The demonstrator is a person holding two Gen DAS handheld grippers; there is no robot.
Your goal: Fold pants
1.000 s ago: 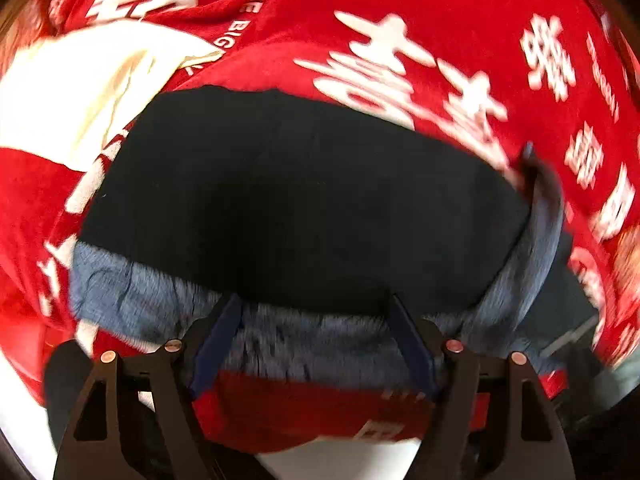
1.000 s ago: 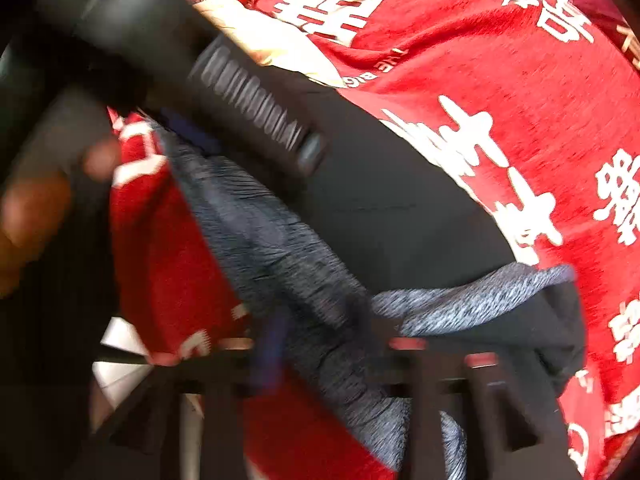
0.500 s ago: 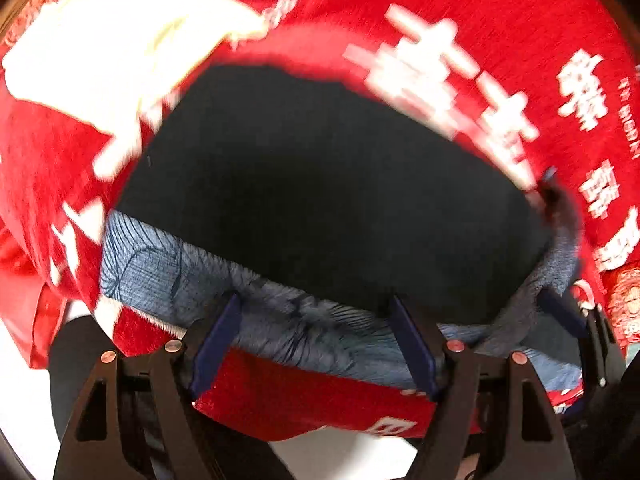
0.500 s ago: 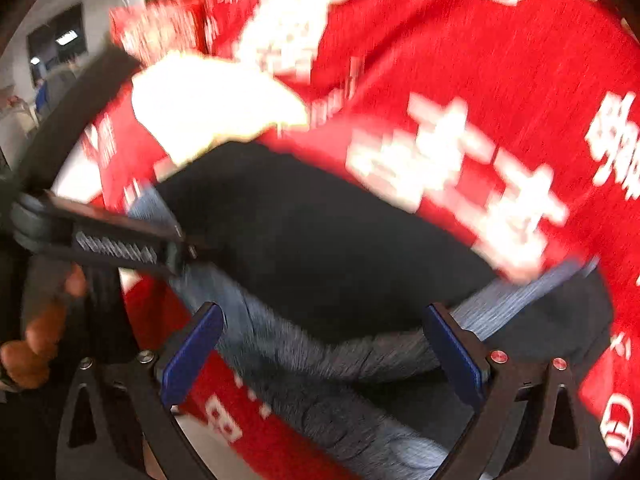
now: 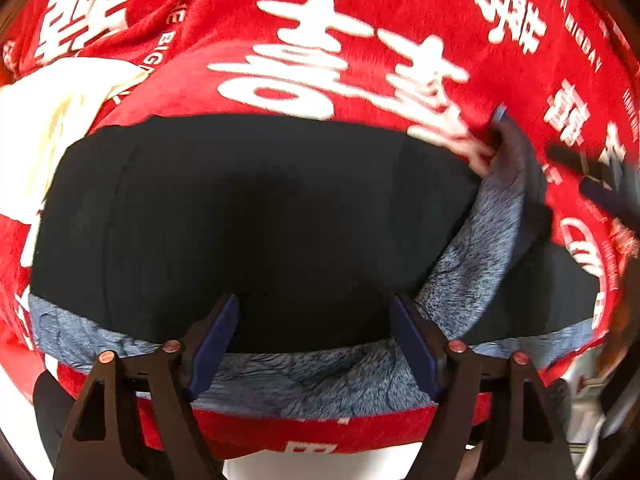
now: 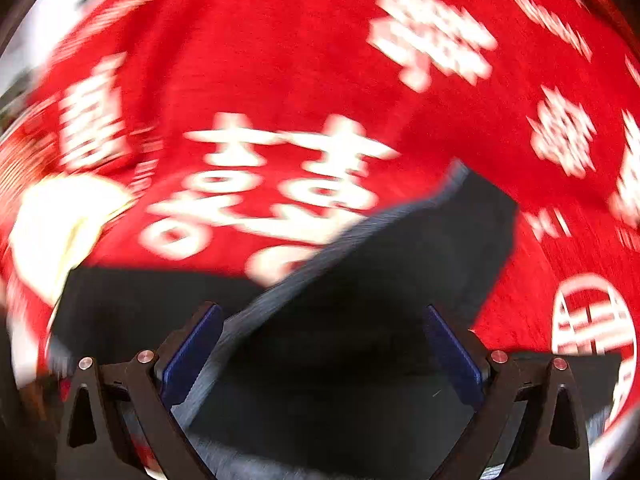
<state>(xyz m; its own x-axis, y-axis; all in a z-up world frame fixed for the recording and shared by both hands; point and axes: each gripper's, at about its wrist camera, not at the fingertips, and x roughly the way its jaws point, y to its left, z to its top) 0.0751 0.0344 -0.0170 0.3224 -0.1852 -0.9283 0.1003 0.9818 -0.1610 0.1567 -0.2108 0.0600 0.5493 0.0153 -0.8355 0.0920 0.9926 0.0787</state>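
The black pants (image 5: 260, 220) lie folded into a block on the red cloth, with their grey fleece lining (image 5: 312, 376) showing along the near edge and up the right side. My left gripper (image 5: 314, 340) is open, its blue pads over the near edge of the pants and holding nothing. My right gripper (image 6: 320, 344) is open above the right end of the pants (image 6: 400, 264), where a flap with a grey edge (image 6: 304, 272) is turned up. The right wrist view is blurred.
A red cloth with white characters (image 5: 360, 32) covers the table. A cream patch (image 5: 52, 120) lies at the left of the pants. The cloth's front edge (image 5: 304, 436) is just below the left gripper. The other gripper (image 5: 608, 188) shows blurred at the right.
The right gripper has opened and swung from the left part of the pants to their right end. The left gripper stays open at the near edge. The pants lie flatter.
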